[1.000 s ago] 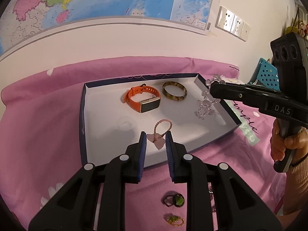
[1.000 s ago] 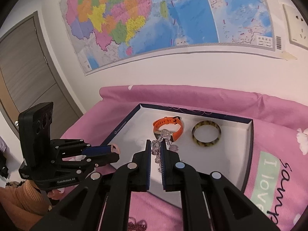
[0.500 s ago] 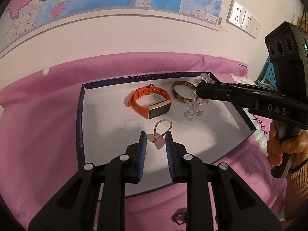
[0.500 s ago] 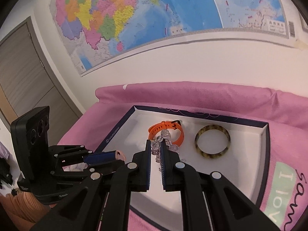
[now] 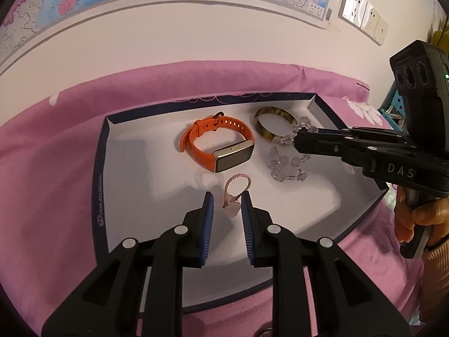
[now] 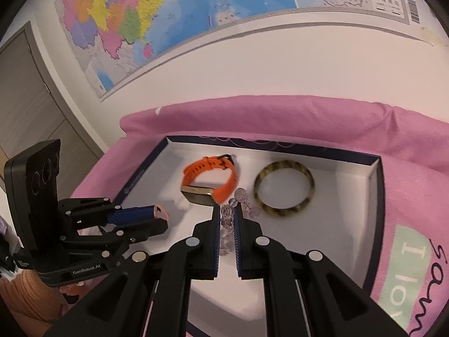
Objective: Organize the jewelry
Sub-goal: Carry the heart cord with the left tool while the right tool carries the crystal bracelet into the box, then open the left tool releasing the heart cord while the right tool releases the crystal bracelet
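A white box (image 5: pixel 98 185) with a navy rim lies on a pink sheet. In it are an orange smartwatch (image 5: pixel 219 146) and a mottled brown bangle (image 5: pixel 276 123). My left gripper (image 5: pixel 227 196) hangs low over the box's near part, shut on the heart charm of a pink cord bracelet (image 5: pixel 232 210). From the right, my right gripper (image 5: pixel 297 140) reaches in, shut on a clear crystal bead bracelet (image 5: pixel 283 168) that dangles beside the bangle. The right wrist view shows those beads (image 6: pixel 227 216) between the right gripper (image 6: pixel 226 210), and the left gripper (image 6: pixel 164 220) at the box's left.
The pink sheet (image 5: pixel 56 168) surrounds the box (image 6: pixel 376 196) and runs up against a white wall with a map. Wall sockets (image 5: pixel 362 16) and a blue basket (image 5: pixel 393 104) are at the right. A hand (image 5: pixel 415 219) grips the right gripper's handle. A grey door (image 6: pixel 31 104) is far left.
Both grippers have come forward and down over the box with their bracelets. The crystal bracelet has moved from the right rim to beside the bangle. The rings on the sheet have left view.
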The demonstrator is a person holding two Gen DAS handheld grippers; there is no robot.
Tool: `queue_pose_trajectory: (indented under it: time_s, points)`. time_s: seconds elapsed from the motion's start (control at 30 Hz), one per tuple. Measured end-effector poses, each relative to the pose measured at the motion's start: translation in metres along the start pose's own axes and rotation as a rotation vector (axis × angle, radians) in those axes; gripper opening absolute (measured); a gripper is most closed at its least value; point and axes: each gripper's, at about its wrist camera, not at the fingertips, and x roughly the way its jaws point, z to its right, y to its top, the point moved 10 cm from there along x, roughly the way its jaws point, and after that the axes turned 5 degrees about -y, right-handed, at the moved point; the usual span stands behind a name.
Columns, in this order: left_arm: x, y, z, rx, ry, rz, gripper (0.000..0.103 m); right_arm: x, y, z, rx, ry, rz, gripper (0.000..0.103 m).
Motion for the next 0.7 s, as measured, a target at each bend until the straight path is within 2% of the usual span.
queue_pose_trajectory:
  time_s: [0.43, 0.6, 0.7]
  points:
    - [0.015, -0.001, -0.003, -0.023, -0.006, -0.031, 0.021, 0.004, -0.015, 0.021, 0.02, -0.062, -0.056, 0.011]
    - [0.015, -0.001, -0.002, -0.017, -0.007, -0.033, 0.021, -0.001, -0.018, 0.026, 0.019, -0.092, -0.058, 0.021]
    - [0.015, -0.001, -0.002, -0.023, -0.013, -0.034, 0.023, -0.003, -0.021, 0.03, 0.019, -0.118, -0.059, 0.033]
